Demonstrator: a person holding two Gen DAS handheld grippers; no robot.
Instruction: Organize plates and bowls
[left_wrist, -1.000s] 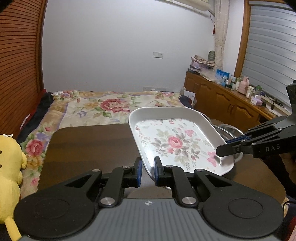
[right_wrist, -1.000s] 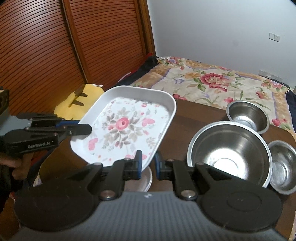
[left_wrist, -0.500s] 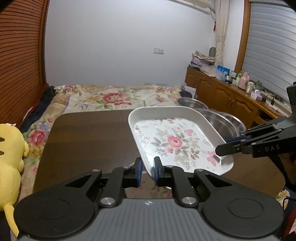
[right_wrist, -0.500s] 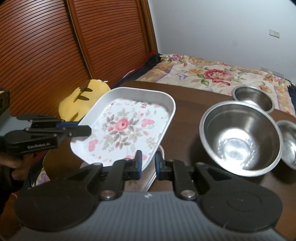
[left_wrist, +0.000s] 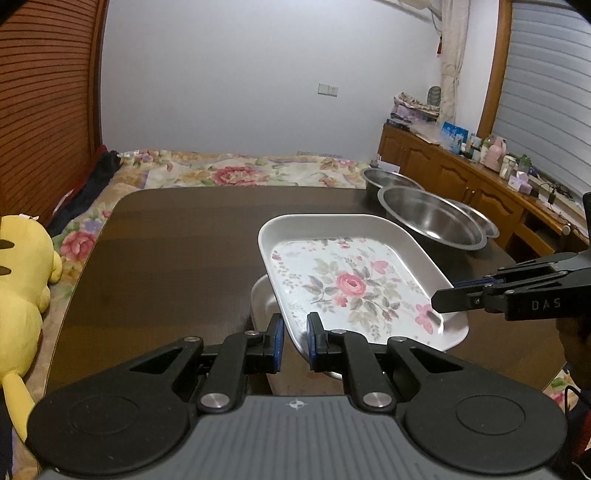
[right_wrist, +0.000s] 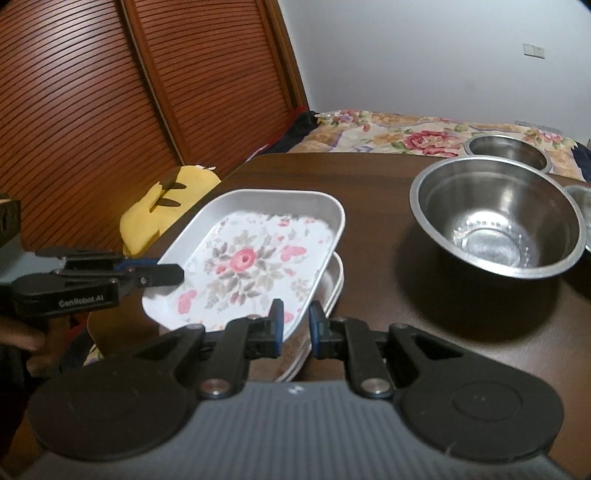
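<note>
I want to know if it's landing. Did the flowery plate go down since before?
Yes. The flowery plate has come lower toward the table, now just above a plain plate. Both grippers hold its rim.

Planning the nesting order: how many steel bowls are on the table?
3: large bowl nearest the floral tray, small bowl behind it at the far edge, third bowl at its right, partly cropped.

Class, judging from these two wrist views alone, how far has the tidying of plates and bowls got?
Done: nothing clearly finished.
In hand: both the left gripper and right gripper pinch the floral tray by its rim, holding it just above a plain tray on the table.
Left: lower it into that tray, then nest the three steel bowls, which stand separately.
</note>
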